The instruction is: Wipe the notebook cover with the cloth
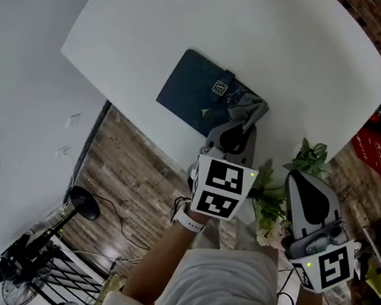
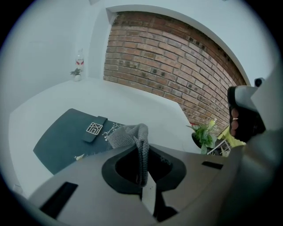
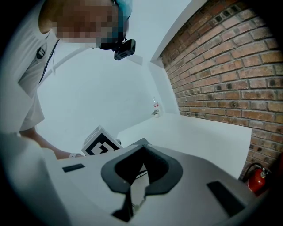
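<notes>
The notebook lies on the counter by its near edge. The cloth rests on the notebook's near corner, and my left tongs are clamped on it there. My right tongs are closed on nothing, held off the counter's near edge.

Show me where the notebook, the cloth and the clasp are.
notebook [image 1: 191,90]: head view, bare dark cover.
cloth [image 2: 128,134]: left gripper view, bunched grey part.
clasp [image 2: 94,128]: left gripper view, square metal emblem.
</notes>
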A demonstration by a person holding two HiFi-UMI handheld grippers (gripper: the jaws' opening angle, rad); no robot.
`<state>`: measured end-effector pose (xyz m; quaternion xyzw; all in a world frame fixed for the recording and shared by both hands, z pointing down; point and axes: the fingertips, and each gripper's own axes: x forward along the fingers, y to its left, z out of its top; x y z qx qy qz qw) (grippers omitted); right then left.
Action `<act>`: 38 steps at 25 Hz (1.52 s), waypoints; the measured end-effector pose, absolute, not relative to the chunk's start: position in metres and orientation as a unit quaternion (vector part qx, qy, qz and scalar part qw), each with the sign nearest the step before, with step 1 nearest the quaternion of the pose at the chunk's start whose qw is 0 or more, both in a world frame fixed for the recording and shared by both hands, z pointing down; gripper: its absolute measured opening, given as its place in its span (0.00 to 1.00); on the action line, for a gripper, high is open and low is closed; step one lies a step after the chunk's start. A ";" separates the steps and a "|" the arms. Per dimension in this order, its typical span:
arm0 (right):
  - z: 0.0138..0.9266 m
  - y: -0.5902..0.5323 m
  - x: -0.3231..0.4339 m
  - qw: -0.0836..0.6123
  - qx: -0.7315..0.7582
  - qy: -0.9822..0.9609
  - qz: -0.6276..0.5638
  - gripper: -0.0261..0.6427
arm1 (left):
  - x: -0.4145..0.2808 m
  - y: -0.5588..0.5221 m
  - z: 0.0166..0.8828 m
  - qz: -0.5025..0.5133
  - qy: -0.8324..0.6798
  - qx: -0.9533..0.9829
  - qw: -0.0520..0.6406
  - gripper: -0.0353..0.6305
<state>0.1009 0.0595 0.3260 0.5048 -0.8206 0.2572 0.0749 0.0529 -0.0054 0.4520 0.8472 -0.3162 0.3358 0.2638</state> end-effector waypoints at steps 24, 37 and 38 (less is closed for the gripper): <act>0.315 0.076 0.086 0.075 0.494 -0.831 0.244 0.04 | 0.035 0.025 0.413 0.256 -0.360 0.851 0.285 0.11; 0.301 0.073 0.053 0.089 0.452 -0.859 0.224 0.04 | -0.077 -0.001 0.401 0.226 -0.499 0.787 0.283 0.11; 0.301 0.072 0.051 0.091 0.449 -0.860 0.224 0.04 | -0.087 -0.005 0.401 0.226 -0.510 0.781 0.282 0.11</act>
